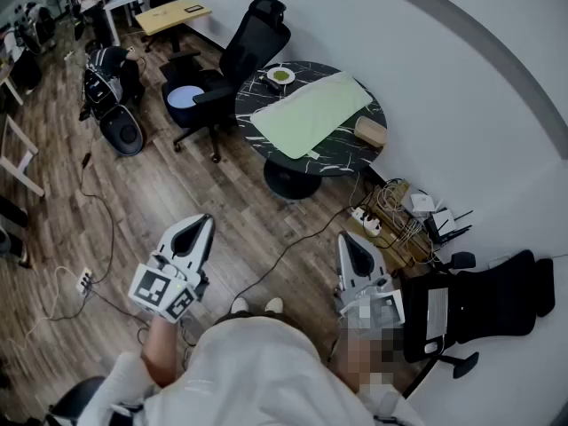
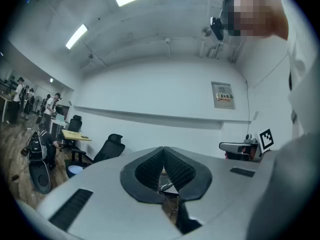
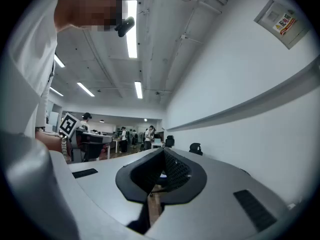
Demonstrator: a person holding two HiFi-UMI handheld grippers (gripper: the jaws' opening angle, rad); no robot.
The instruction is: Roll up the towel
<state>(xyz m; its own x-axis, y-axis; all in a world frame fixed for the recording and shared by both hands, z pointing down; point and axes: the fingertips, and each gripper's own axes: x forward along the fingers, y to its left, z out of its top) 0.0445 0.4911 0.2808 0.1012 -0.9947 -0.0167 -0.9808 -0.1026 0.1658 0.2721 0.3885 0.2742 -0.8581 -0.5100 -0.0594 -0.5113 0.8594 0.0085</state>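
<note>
While both are held level and low, the left gripper (image 1: 202, 224) and right gripper (image 1: 349, 240) have their jaws pressed together, empty. Only the head view shows the green towel (image 1: 311, 114), flat on the round dark table (image 1: 263, 85) well ahead; the gripper views face wall (image 2: 150, 94) and ceiling (image 3: 165, 44).

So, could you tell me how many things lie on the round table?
3: a green towel spread across it, a small dish at the far edge, a brown block at right.
</note>
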